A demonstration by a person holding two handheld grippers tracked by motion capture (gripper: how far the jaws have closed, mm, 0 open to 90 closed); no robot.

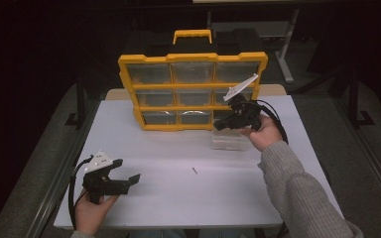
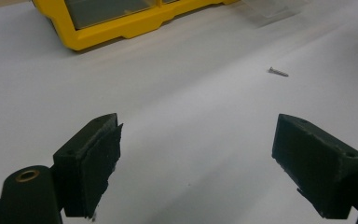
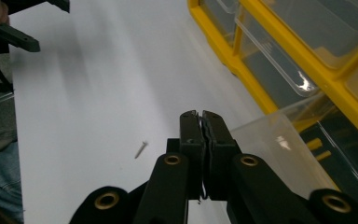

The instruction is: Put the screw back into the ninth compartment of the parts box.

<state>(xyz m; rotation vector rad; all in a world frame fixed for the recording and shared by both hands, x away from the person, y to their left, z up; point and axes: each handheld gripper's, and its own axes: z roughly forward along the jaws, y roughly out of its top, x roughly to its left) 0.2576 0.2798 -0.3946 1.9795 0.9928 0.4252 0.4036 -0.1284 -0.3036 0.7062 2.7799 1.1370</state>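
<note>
White table (image 1: 168,153) is seen from the high view, with a small screw (image 1: 194,170) lying between the wide-open left gripper (image 1: 129,181) and the raised right gripper (image 1: 220,124). In the left gripper view, the screw (image 2: 278,71) is found ahead of the spread jaws. In the right gripper view, the jaws are pressed together on nothing, over a clear drawer (image 3: 279,144); the screw (image 3: 141,149) lies to their left.

The clear plastic drawer (image 1: 230,140) sits out of the yellow organizer (image 1: 193,91) on the white tabletop (image 1: 178,198), just in front of the organizer's lower right corner, upright, open side up, right beneath my right claw (image 1: 223,124). A single small screw (image 1: 194,170) lies flat on the tabletop, well apart from it.
</note>
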